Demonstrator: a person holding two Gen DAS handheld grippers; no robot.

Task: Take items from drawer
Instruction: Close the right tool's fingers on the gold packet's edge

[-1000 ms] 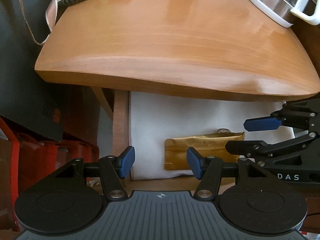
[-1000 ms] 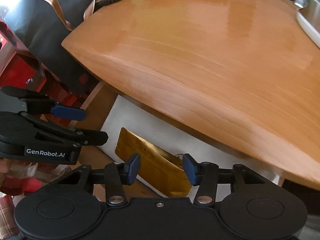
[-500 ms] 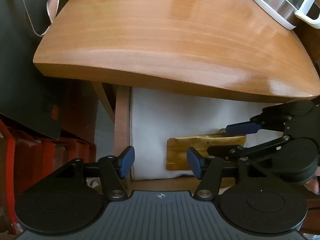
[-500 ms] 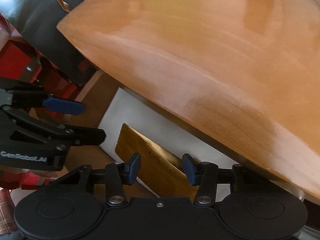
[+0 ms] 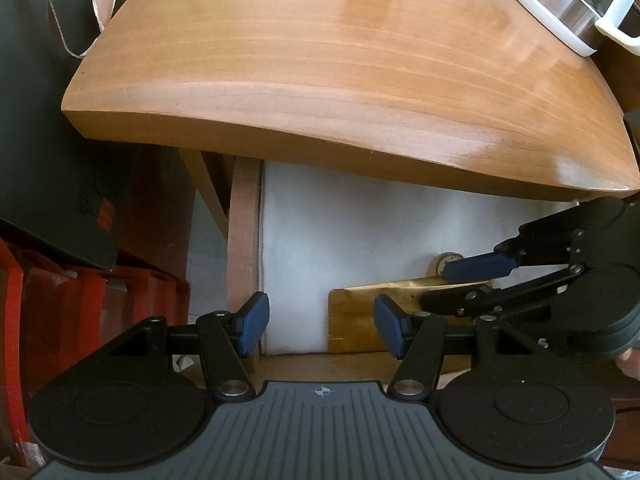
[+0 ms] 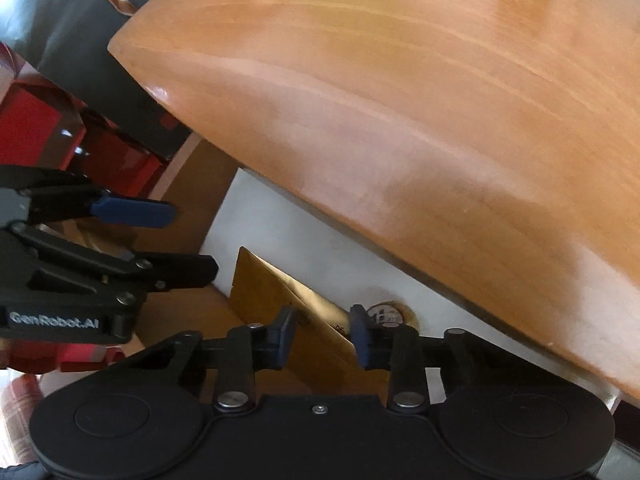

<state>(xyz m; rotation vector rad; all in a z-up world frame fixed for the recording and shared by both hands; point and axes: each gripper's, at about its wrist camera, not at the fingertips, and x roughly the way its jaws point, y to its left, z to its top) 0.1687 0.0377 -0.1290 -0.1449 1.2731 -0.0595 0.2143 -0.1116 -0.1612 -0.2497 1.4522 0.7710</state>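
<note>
My right claw has just been closing around the gold pouch's top edge in the white-lined drawer under the wooden surface; my left claw hangs half-open, empty.

Counted what was there: one wooden counter, one open drawer under it with one white liner. In the drawer sat one gold foil packet and one small round thing, too blurry to name. Two grippers: left gripper, right gripper. One glass kettle up top, plus one black bag.
</note>
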